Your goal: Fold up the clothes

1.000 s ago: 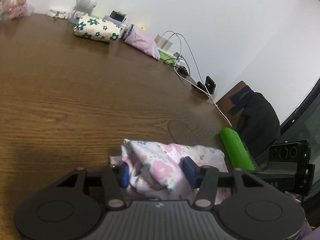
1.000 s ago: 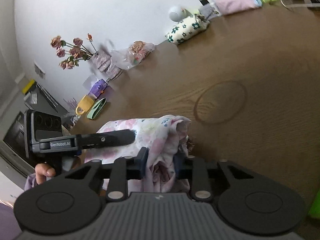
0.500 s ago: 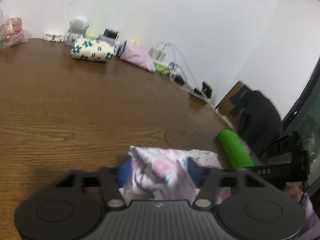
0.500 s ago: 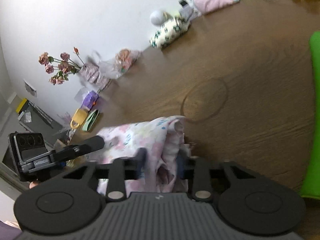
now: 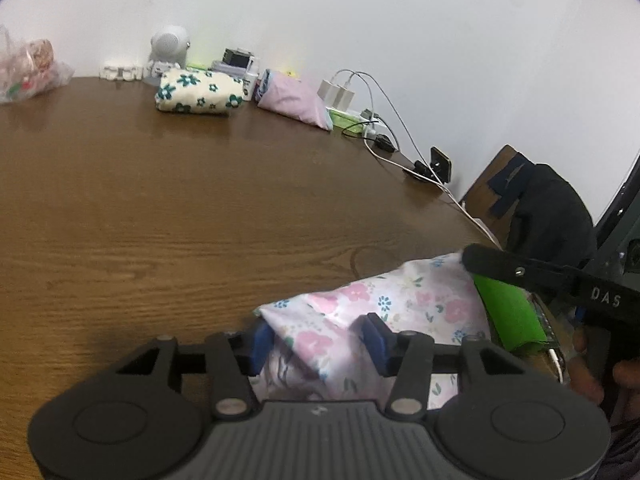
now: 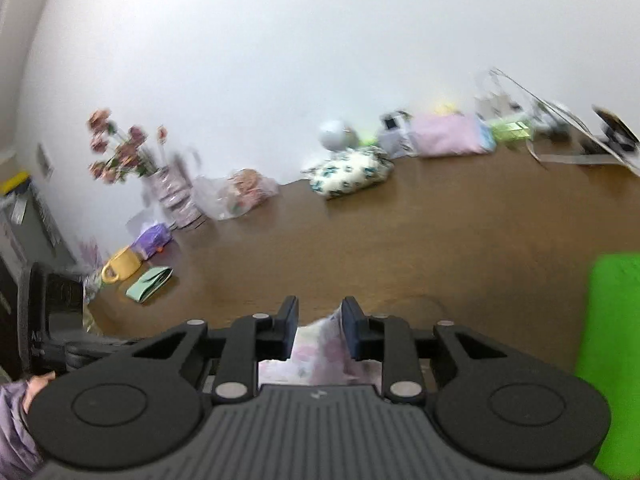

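A white garment with pink flowers (image 5: pixel 404 300) lies bunched at the near edge of the brown table (image 5: pixel 160 208). My left gripper (image 5: pixel 318 338) has a fold of it between its blue pads, which still touch the cloth while the jaws are opening. My right gripper (image 6: pixel 320 320) is shut on another part of the garment (image 6: pixel 320 356), whose tip shows against the right pad. In the left wrist view, the right gripper's black finger (image 5: pixel 492 262) holds the cloth's far right corner up off the table. A hand (image 5: pixel 588 372) grips its handle.
A bright green roll (image 5: pixel 508 312) lies just right of the garment. Two folded clothes (image 5: pixel 198 90) (image 5: pixel 294 100), chargers with cables (image 5: pixel 340 94) and a phone stand (image 5: pixel 440 164) line the back wall. A chair with a dark garment (image 5: pixel 548 208) stands at the right. Flowers (image 6: pixel 120 156) stand at the left.
My right gripper rose and rolled, lifting the garment's corner up and to the right. The left jaws squeezed the fold, then widened a little. The cloth now stretches between both grippers.
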Demonstrator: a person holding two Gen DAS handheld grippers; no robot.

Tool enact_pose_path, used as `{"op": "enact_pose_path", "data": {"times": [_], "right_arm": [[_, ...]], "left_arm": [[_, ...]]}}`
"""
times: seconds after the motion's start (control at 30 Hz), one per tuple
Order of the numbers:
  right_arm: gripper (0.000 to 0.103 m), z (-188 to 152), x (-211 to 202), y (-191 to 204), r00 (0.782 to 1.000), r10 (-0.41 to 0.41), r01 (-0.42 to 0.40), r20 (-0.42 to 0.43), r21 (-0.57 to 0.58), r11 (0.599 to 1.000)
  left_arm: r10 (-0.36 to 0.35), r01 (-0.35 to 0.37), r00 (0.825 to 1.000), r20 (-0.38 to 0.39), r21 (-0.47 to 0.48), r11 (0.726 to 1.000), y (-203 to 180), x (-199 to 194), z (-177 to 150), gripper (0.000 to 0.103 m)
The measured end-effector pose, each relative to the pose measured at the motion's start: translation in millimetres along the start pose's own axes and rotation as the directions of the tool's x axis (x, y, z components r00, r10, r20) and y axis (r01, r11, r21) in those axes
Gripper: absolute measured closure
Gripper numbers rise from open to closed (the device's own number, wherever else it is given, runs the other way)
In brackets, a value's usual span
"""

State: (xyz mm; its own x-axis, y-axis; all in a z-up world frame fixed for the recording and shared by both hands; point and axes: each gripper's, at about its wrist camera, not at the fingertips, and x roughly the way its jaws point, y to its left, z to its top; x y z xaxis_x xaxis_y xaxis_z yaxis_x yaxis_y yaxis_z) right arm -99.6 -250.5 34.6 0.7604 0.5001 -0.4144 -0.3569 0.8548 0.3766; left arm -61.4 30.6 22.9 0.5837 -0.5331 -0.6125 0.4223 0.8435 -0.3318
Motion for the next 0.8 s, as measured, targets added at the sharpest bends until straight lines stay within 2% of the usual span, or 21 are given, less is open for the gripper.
{"op": "enact_pose_path", "data": {"times": [0.07,0.17,0.27,0.33,0.4,0.43,0.53,0.63,0.73,0.8], "right_arm": [[0.082,-1,13,8,0.999,-0.027,0.026,-0.04,-0.043,0.999],[0.083,-12,37,10,0.988,-0.077,0.068,-0.131,-0.075,0.995],[0.083,-23,42,9,0.983,-0.099,0.087,-0.152,-0.082,0.993],[0.083,-25,42,7,0.984,-0.099,0.09,-0.149,-0.07,0.993],[0.082,-25,40,5,0.983,-0.104,0.097,-0.151,-0.058,0.994],[0.081,-25,39,3,0.983,-0.107,0.1,-0.15,-0.051,0.994],[0.075,-24,27,-3,0.983,-0.133,0.13,-0.124,-0.036,0.991],[0.075,-16,9,-2,0.988,-0.153,0.151,-0.032,-0.053,0.987],[0.075,-7,2,10,0.995,-0.091,0.094,0.027,-0.105,0.99],[0.075,-5,14,19,0.998,-0.056,0.056,0.009,-0.139,0.989]], "left_arm": [[0.024,-0.024,0.999,0.042,0.004,1.0,-3,-9,3,0.056],[0.042,-0.045,0.988,0.151,0.016,0.999,-13,-29,5,0.057],[0.052,-0.069,0.973,0.224,0.072,0.995,-33,-38,3,0.057],[0.045,-0.076,0.974,0.22,0.131,0.988,-48,-32,-1,0.057],[0.055,-0.085,0.982,0.18,0.162,0.983,-57,-19,-4,0.059],[0.065,-0.091,0.985,0.16,0.159,0.983,-56,-12,-6,0.064],[0.099,-0.112,0.99,0.102,0.13,0.985,-49,6,-12,0.067],[0.083,-0.095,0.991,0.104,0.114,0.989,-40,8,-18,0.066],[0.069,-0.08,0.993,0.098,0.113,0.99,-35,9,-19,0.065],[0.059,-0.068,0.994,0.094,0.102,0.992,-32,11,-18,0.065]]}}
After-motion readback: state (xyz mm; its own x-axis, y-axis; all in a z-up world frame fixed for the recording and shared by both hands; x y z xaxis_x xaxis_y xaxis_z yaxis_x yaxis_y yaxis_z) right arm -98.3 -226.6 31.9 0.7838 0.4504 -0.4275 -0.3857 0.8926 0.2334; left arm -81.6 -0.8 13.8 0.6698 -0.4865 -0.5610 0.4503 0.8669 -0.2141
